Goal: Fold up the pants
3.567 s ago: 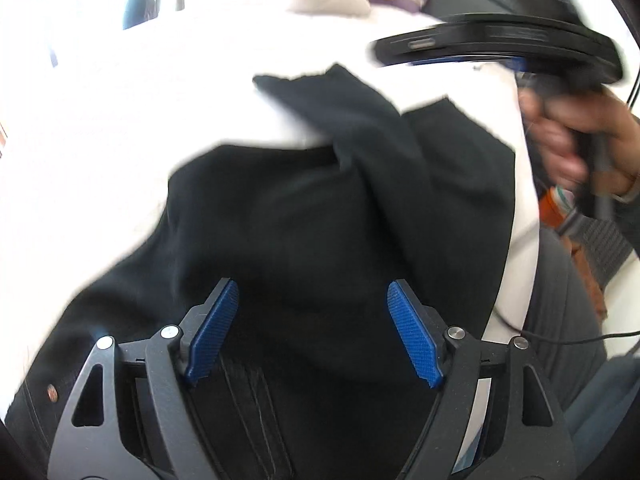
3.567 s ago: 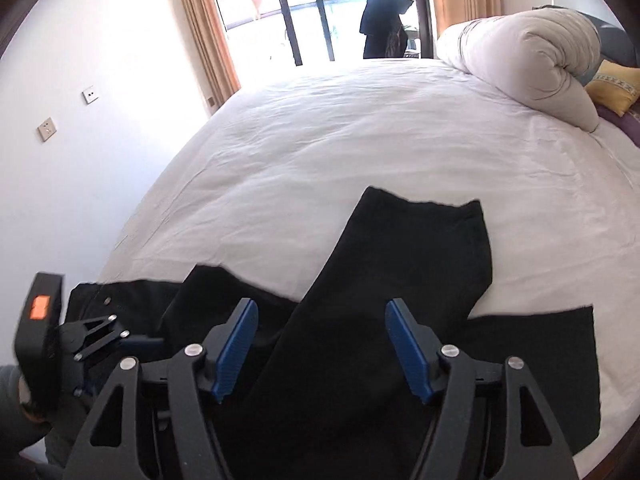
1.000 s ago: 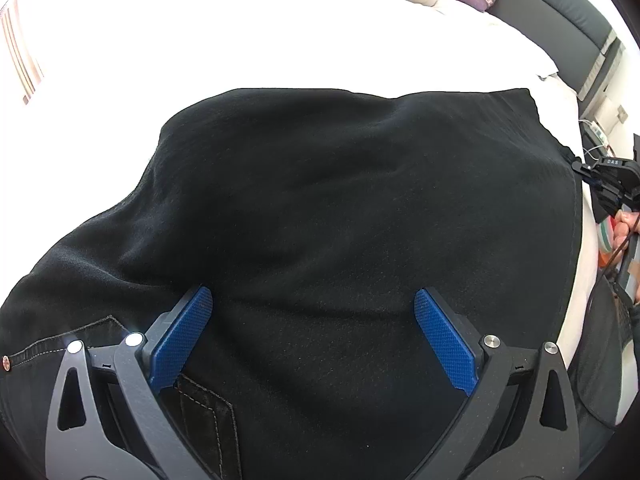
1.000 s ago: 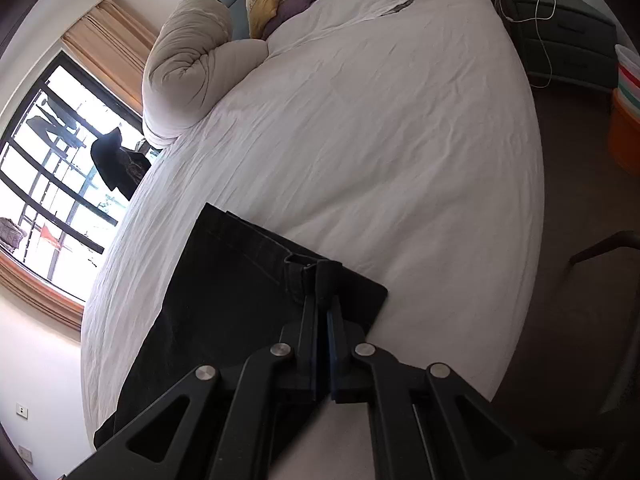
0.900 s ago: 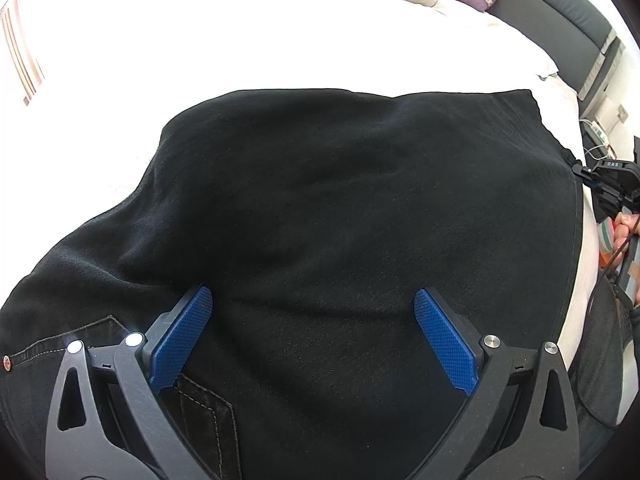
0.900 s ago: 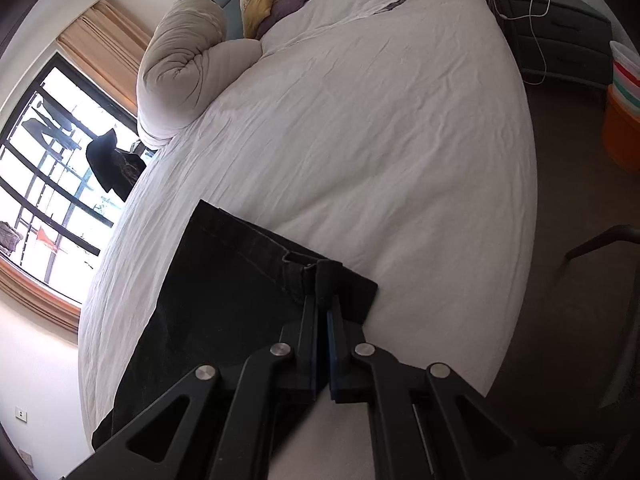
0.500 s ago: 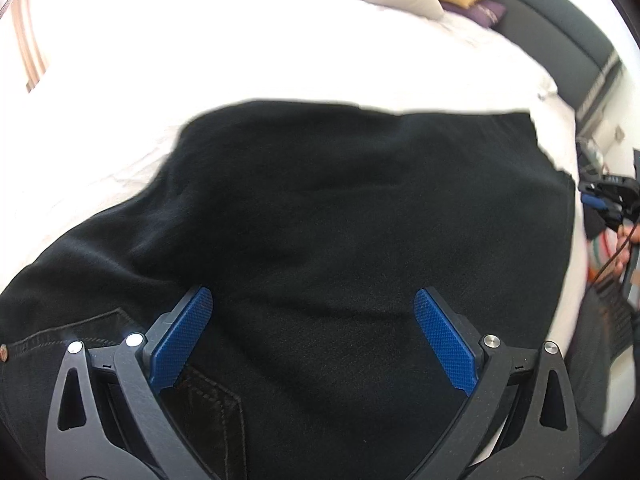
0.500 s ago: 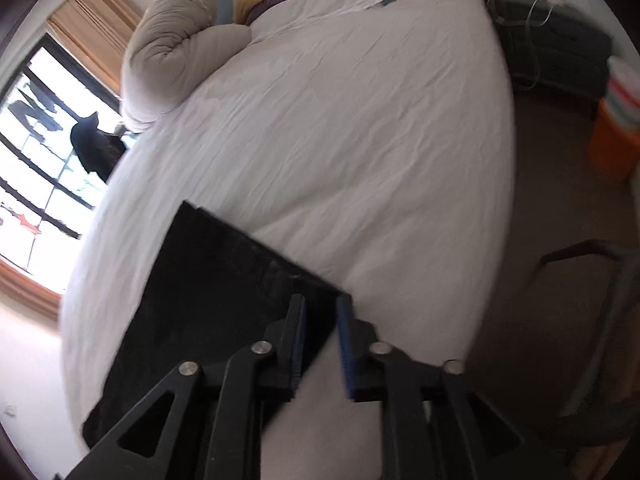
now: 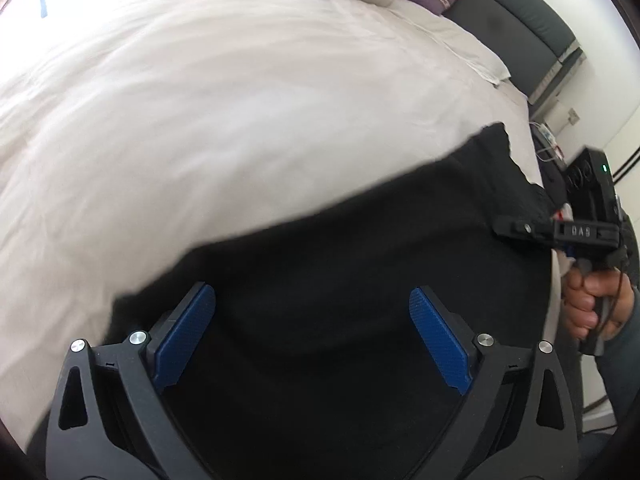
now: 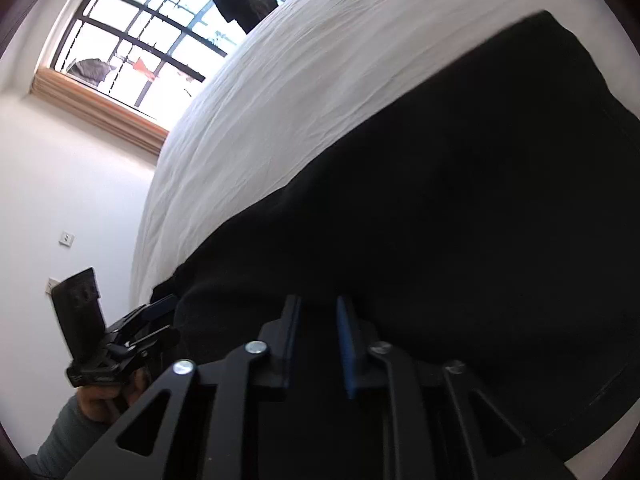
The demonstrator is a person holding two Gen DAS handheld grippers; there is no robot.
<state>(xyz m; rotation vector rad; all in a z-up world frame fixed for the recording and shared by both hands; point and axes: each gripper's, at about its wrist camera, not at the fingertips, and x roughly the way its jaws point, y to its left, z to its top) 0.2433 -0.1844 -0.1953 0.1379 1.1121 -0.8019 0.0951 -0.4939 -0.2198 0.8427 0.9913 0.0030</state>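
In the left wrist view, the left gripper (image 9: 312, 336) hung with its blue pads spread wide over the black pants (image 9: 360, 280) filling the lower frame on the white bed (image 9: 240, 100); a hand (image 9: 592, 304) at right gripped the right gripper's handle.

In the right wrist view, the right gripper (image 10: 318, 336) pointed at the pants (image 10: 460, 200), its jaws slightly parted and closing on nothing.

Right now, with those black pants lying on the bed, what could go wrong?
The right gripper is closing its jaws low over the black pants; whether cloth is between them I cannot tell, so they may miss or catch one layer. The left gripper hangs wide open over the pants' middle; pinching there could bunch them. The pants lie close to the edge of the white bed and might slide off.
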